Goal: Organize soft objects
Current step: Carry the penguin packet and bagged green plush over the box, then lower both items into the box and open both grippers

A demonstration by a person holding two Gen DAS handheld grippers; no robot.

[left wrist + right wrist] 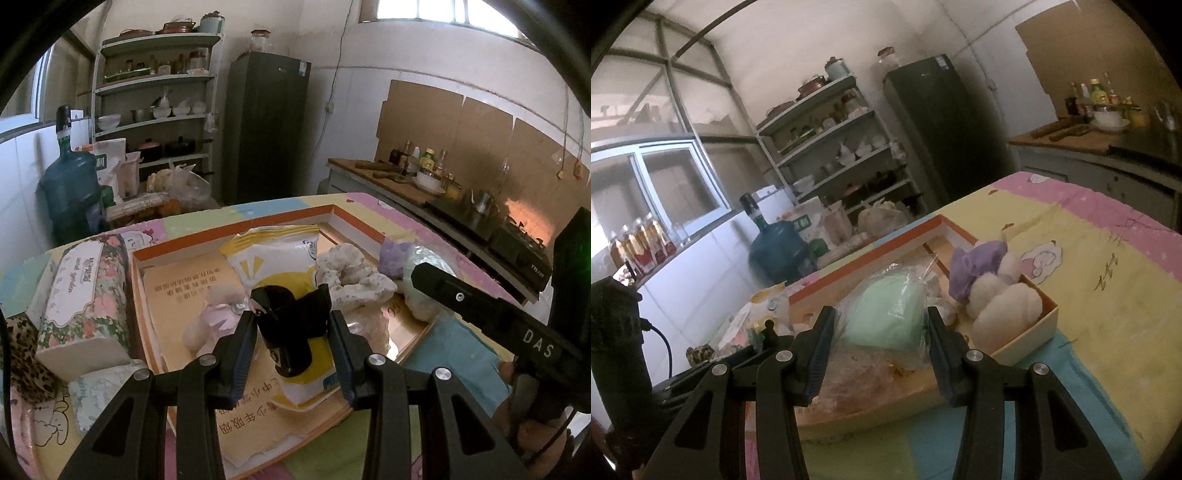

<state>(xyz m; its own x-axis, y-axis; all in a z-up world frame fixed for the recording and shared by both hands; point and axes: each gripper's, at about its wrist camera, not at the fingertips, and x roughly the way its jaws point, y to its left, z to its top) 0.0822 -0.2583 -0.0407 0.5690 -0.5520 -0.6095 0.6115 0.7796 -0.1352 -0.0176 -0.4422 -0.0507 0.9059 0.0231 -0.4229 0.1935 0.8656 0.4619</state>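
A shallow orange-rimmed cardboard box (236, 232) lies on the table and holds soft things. In the left wrist view my left gripper (291, 328) is open, its fingers on either side of a black fabric item (288, 325) that lies on a yellow and white packet (280, 266). A pale plush (210, 317) and a white fluffy piece (351, 277) lie beside it. In the right wrist view my right gripper (881, 332) is open around a mint-green soft item in clear plastic (890, 314). A purple and white plush (990, 280) lies in the box corner (1049, 306).
A floral tissue pack (85, 295) and a leopard-print item (22, 354) sit left of the box on the pastel tablecloth (1108, 266). Behind are a water jug (70, 184), shelves (155, 99), a fridge (266, 125) and a counter with bottles (424, 166).
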